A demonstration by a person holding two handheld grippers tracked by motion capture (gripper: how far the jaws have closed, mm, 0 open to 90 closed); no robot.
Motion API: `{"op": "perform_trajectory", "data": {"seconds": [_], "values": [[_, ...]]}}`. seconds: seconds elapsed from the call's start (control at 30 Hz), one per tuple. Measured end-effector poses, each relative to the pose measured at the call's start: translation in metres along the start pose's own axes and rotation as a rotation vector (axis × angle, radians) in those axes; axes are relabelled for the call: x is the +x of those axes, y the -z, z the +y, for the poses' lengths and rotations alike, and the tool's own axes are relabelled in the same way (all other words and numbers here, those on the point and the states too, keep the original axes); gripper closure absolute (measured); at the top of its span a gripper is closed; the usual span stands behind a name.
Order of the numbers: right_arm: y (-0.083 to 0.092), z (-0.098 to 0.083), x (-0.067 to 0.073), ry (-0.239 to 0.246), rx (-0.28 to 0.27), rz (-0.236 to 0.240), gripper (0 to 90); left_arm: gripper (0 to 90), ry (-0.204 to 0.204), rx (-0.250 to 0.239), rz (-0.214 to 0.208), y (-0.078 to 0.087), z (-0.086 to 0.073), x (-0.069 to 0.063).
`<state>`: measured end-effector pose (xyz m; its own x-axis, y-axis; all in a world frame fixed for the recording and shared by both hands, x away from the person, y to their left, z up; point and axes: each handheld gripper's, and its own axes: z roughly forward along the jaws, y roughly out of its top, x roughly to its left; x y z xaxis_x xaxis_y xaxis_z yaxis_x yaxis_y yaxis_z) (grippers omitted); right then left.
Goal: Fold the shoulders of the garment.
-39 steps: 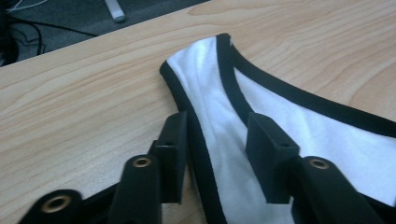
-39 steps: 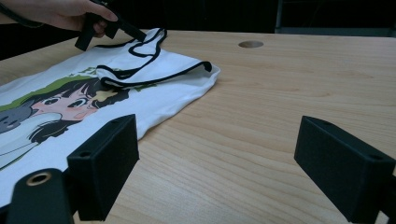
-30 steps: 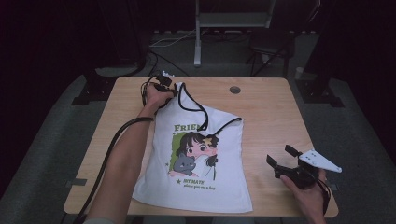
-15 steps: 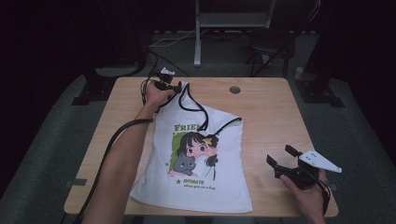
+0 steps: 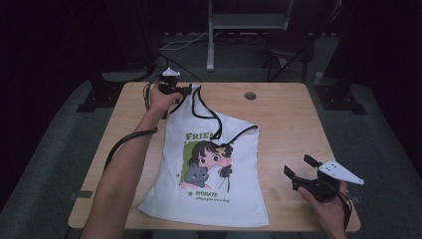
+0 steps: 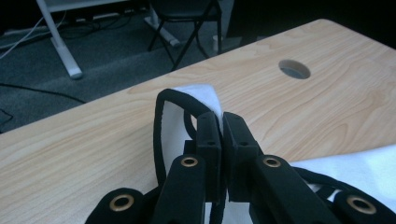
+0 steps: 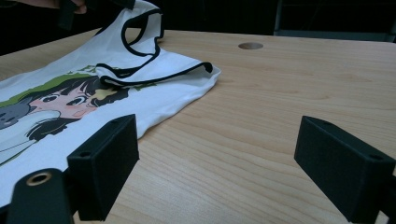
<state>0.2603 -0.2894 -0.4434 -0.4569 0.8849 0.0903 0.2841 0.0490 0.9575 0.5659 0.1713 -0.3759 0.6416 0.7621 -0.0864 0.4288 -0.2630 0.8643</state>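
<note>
White tank top [image 5: 211, 169] reads "FRIEN", then "MYMATE" below.

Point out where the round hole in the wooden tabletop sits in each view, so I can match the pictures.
High view: the round hole in the wooden tabletop lies near the far edge, right of the white sleeveless shirt with black trim.
Left gripper view: the hole is upper right, beyond the closed fingers pinching the shirt strap.
Right gripper view: the hole is top centre.
Shared landmark: the shirt's black-trimmed strap.
</note>
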Motion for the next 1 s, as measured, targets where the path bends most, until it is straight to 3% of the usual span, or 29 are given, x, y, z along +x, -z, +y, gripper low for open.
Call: {"op": "perform_trajectory", "data": {"seconds": [0.47, 0.8, 1.0], "values": [[0.0, 0.0, 0.0, 0.005, 0.002, 0.001, 13.4, 86.3, 0.019, -0.094, -0.029, 0.025, 0.005, -0.007], [-0.001, 0.0, 0.001, 0.012, 0.005, 0.002, 13.4, 86.3, 0.021, -0.159, -0.077, 0.045, 0.004, -0.017], [-0.001, 0.0, 0.001, 0.012, 0.006, 0.002, 13.4, 86.3, 0.008, -0.169, -0.095, 0.052, 0.003, -0.026]]}}
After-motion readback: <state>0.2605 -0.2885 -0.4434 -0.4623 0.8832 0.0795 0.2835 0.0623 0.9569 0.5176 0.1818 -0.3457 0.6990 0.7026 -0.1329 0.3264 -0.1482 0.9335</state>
